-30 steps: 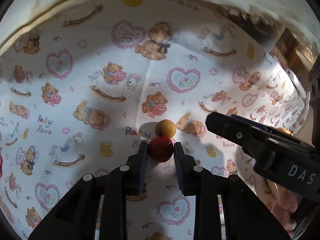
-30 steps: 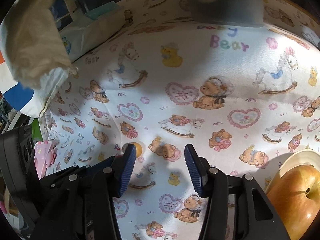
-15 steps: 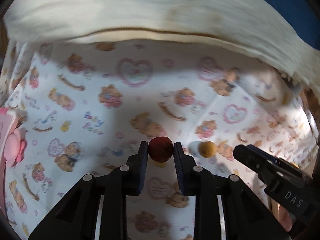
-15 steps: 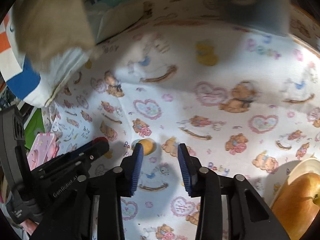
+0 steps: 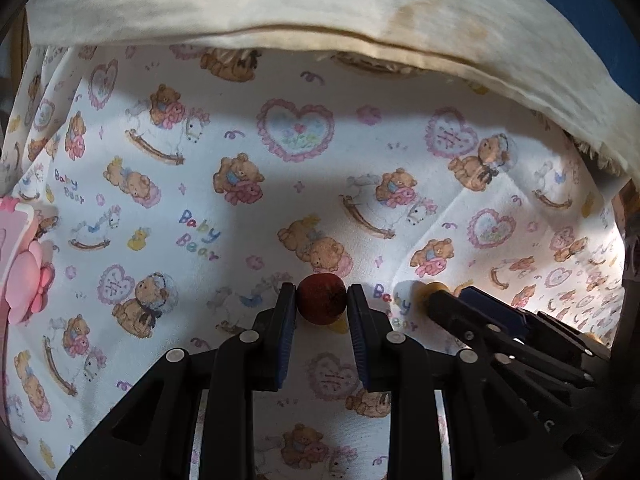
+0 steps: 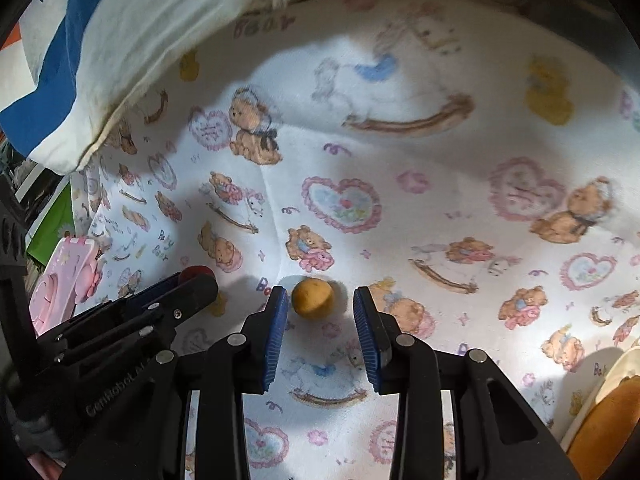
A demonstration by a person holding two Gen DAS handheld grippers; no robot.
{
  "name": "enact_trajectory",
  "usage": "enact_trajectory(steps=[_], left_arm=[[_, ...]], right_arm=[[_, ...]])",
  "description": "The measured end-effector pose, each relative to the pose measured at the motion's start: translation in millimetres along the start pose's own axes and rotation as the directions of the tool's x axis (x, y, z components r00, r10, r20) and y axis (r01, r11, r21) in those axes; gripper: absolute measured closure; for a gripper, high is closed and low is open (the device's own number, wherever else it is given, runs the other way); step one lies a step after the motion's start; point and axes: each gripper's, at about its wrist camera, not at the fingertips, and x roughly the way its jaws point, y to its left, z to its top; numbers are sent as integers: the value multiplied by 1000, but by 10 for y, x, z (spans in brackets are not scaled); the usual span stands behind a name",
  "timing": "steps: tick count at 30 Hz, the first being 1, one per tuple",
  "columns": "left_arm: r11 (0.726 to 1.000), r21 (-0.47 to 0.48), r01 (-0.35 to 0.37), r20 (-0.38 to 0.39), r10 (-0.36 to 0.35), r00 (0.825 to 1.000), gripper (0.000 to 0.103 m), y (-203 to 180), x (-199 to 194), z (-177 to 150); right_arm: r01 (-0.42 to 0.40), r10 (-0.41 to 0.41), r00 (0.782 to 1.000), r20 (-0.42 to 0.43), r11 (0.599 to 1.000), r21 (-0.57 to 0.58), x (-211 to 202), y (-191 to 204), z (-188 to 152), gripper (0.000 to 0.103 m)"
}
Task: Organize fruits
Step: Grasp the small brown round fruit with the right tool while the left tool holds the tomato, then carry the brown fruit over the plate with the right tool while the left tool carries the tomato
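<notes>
Two grippers work side by side over our teddy-bear sheet (image 5: 240, 152). Our left gripper (image 5: 321, 308) is clamped on a small dark red fruit (image 5: 321, 303), both blue pads pressed to its sides, the fruit raised above the cloth with its shadow showing beneath. Our right gripper (image 6: 321, 304) hangs with its jaws apart on either side of a small orange fruit (image 6: 312, 297), which sits on the sheet nearer the left pad (image 6: 277, 320), a clear gap on the other side. In the left wrist view the right gripper's tips (image 5: 448, 304) cover most of that orange fruit (image 5: 427, 291), just beside the red one.

Both fruits look round, so we cannot tell a long axis or which way either points.

Room to move is bounded by a cream pillow (image 5: 280, 4) with a blue band, whose edge overhangs the far side of the sheet; open patterned cloth lies between it and the grippers. A pink toy (image 6: 64, 292) sits at the sheet's left edge. At the right wrist view's lower right, a pale plate rim (image 6: 612, 372) holds a larger orange-brown fruit (image 6: 608, 416), well apart from the small ones.
</notes>
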Motion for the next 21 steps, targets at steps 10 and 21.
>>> enact_trajectory(steps=[10, 21], left_arm=[[1000, 13, -10, 5, 10, 1000, 78, -61, 10, -14], [991, 134, 16, 123, -33, 992, 78, -385, -294, -43]], right_arm=[[9, -9, 1000, -8, 1000, -8, 70, 7, -40, 77], [17, -15, 999, 44, 999, -40, -388, -79, -177, 77]])
